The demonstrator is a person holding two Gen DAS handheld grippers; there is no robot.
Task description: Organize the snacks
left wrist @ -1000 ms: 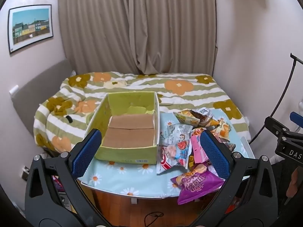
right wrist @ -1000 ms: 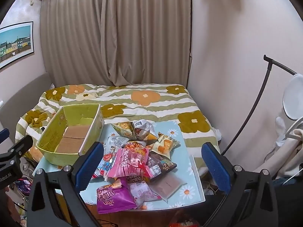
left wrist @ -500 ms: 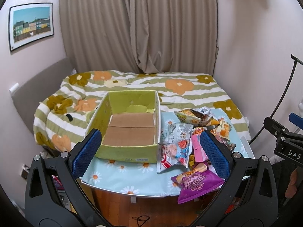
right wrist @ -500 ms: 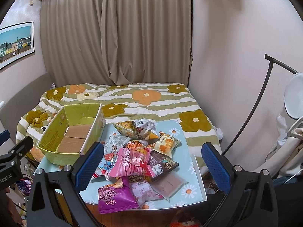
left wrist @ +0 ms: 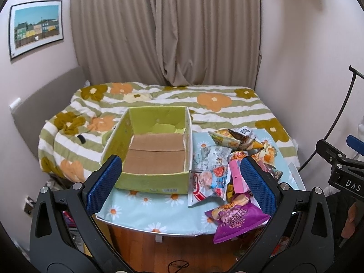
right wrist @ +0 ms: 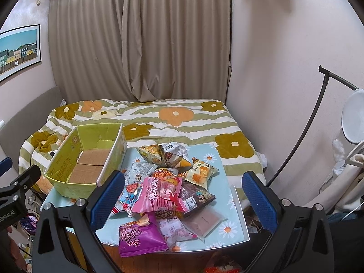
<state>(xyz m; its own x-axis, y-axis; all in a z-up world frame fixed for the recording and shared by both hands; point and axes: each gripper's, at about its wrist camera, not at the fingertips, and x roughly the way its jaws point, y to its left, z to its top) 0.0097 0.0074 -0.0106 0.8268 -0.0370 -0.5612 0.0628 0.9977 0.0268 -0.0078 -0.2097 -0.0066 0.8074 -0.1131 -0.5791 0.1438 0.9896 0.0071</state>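
Both tools, left tool (left wrist: pixel 180 185) and right tool (right wrist: pixel 183 201), gape wide, holding nothing. One green box (left wrist: pixel 152 183) sits on the counter (left wrist: pixel 145 213); right of the box lies one heap of roughly ten snacks (right wrist: pixel 163 191), one purple bag (right wrist: pixel 140 236) nearest.

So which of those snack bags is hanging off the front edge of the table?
The purple bag. It lies at the front of the pile, its lower end sticking out past the table edge, while the pink bag and the others lie fully on the cloth.
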